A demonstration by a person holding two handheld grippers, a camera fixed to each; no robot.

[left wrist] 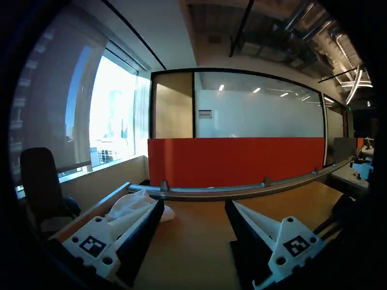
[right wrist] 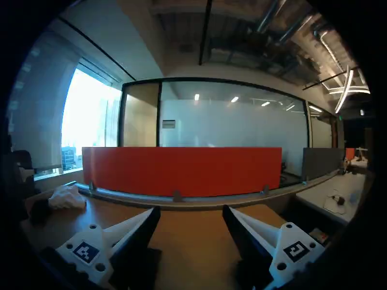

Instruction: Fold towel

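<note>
– Office bg first: wood desk [left wrist: 193,251] under us, orange partition [left wrist: 237,162] along its far edge, glass wall [left wrist: 259,108] behind that, bright window [left wrist: 111,121] on the left. We also get a dark chair [left wrist: 36,183] by the window in the left gripper view.

– Agreed. Where do we put the towel [left wrist: 129,205]?

– White, crumpled, not folded. In the left gripper view it sits at the desk's far-left corner, partly hidden behind one finger of the left gripper [left wrist: 194,205]. It's outside the gap, not btwn the fingers. We can't tell whether that finger touches it.

– And in the right gripper view?

– Same towel, far left on the desk, near the partition's base and well apart from the right gripper [right wrist: 191,210].

– Finger state, both sides?

– Left gripper: fingers spread wide, nothing held, bare desk showing in the gap. Right gripper: same, wide apart, gripping nothing, w/ wood surface btwn the tips.

– Which way do we say they point?

– Both roughly level, aimed across the desk at the partition.

– Anything else we should note?

– Right gripper view has a 2nd desk [right wrist: 334,193], pale-topped, off to the right past the wood one, w/ a small cable item on it, too small to identify. Overhead we see exposed pipes and strip lights [right wrist: 346,92].
</note>
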